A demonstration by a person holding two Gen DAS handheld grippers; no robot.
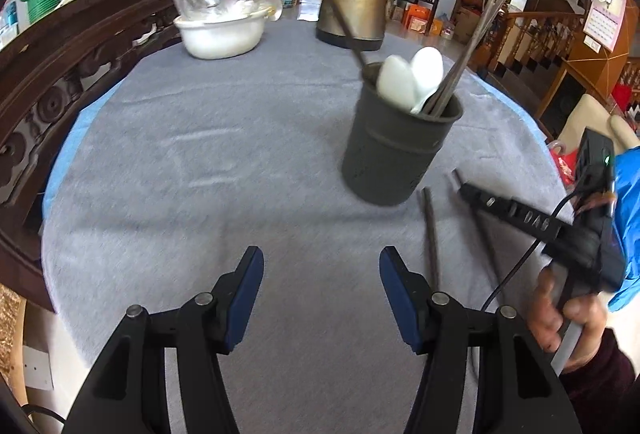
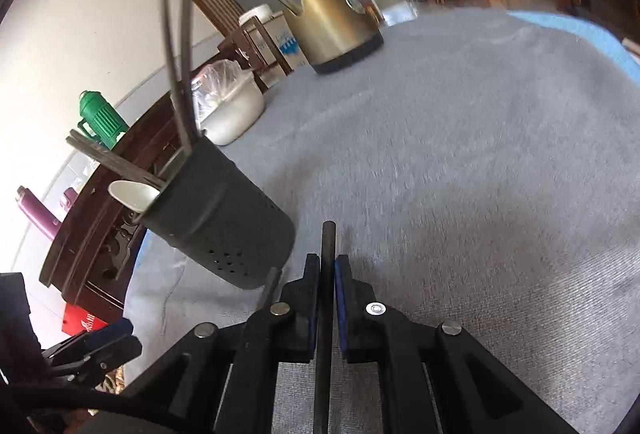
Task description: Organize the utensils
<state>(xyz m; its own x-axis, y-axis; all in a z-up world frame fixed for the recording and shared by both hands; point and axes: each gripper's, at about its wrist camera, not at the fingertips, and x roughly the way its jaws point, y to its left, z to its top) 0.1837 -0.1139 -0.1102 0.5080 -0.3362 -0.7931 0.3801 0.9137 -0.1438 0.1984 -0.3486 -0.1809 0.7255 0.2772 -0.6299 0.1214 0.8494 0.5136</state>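
The right gripper is clamped on a dark chopstick beside the holder, while the left gripper has its fingers apart over the grey cloth

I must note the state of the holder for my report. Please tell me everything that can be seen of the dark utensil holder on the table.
The utensil holder is a dark grey, matte cylinder, perhaps metal or plastic, with a ridge around its upper part and small round holes low on its wall. It stands upright on the grey cloth, near the kettle. Inside it stand white spoons and several dark chopsticks, which lean out over the rim. Two more chopsticks lie on the cloth beside its base. No tool touches it.
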